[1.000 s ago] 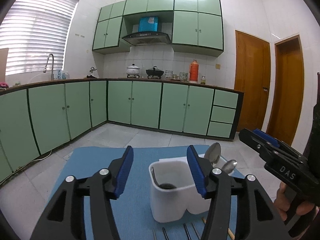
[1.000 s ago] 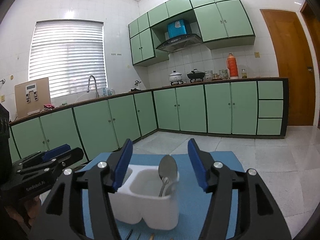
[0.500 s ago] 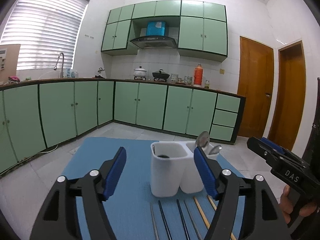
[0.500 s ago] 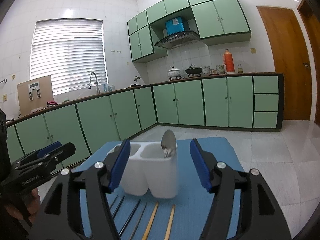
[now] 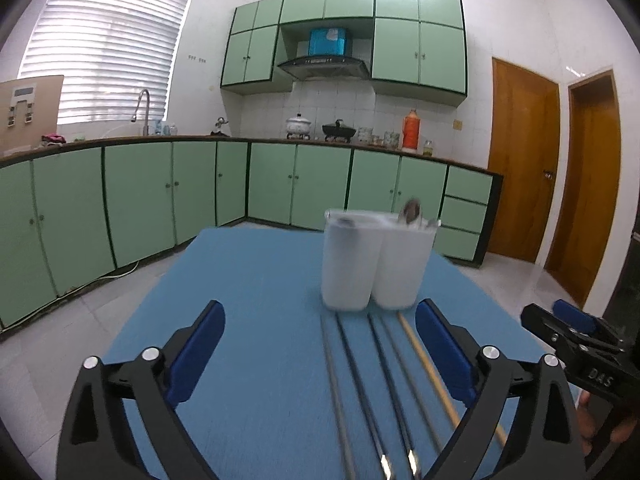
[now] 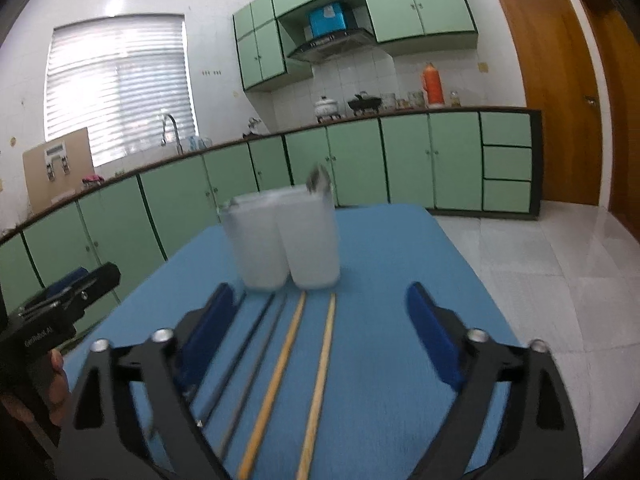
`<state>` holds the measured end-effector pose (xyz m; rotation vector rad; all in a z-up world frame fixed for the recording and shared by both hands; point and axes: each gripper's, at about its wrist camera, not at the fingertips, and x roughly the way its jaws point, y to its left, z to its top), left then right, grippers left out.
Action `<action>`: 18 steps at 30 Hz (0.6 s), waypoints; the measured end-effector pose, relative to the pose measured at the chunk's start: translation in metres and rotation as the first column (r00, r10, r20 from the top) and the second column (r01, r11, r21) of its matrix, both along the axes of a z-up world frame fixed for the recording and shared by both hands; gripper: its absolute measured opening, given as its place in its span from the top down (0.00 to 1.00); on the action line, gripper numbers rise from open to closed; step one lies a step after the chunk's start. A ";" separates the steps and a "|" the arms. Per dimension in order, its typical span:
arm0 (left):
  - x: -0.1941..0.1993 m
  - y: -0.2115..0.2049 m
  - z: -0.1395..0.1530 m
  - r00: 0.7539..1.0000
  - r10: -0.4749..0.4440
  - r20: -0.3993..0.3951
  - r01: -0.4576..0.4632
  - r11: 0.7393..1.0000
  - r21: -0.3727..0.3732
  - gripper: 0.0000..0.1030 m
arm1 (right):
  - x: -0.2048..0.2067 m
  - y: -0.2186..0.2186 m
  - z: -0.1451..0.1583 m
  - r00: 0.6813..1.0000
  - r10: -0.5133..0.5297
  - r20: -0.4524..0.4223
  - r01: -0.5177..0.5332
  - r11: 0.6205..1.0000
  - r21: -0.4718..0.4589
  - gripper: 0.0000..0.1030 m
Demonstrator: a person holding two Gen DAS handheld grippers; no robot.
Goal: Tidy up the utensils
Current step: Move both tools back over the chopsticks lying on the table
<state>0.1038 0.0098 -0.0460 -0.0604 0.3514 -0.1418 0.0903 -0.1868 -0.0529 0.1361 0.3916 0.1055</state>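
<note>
Both grippers have backed away from the holder since a second ago, when they sat right up against it, and the chopsticks that were barely peeking in at the bottom edge now run up through the lower half of both views.

The left gripper (image 5: 320, 344) has its jaws opening wide with nothing pinched; the chopsticks (image 5: 376, 384) just lie on the mat below the gap between the blue pads. Same deal with the right gripper (image 6: 320, 320): jaws opening, nothing held, chopsticks (image 6: 280, 376) on the mat underneath.

The white two-compartment holder (image 5: 374, 260) stands upright a bit right of centre in the left view, a little blurred. A spoon (image 5: 412, 213) pokes out of its right compartment; something dark shows in the left one, can't tell what. In the right view the holder (image 6: 286, 240) sits just left of centre with the spoon (image 6: 318, 180) sticking up at its right rim.

The chopsticks lie side by side on the blue mat (image 5: 248, 280), tips pointing at the holder's base and close to it: dark and metal ones toward the left, two wooden ones toward the right.

The other gripper pokes in at each view's edge, lower right in the left view and lower left in the right one.
</note>
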 end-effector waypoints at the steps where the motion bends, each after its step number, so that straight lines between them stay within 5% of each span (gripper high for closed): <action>1: -0.006 0.000 -0.006 1.000 0.000 -0.011 0.000 1.000 0.009 0.08 | -0.005 0.000 -0.004 1.000 0.000 -0.013 0.000 1.000 -0.002 0.13; 15: -0.055 0.000 -0.055 0.997 0.027 -0.074 -0.022 0.997 0.067 0.08 | -0.050 0.006 -0.052 0.993 -0.008 -0.114 0.002 0.998 -0.057 0.13; 18: -0.063 0.004 -0.061 0.996 0.035 -0.080 -0.030 0.998 0.063 0.08 | -0.058 0.012 -0.061 0.992 -0.002 -0.123 -0.008 0.997 -0.080 0.26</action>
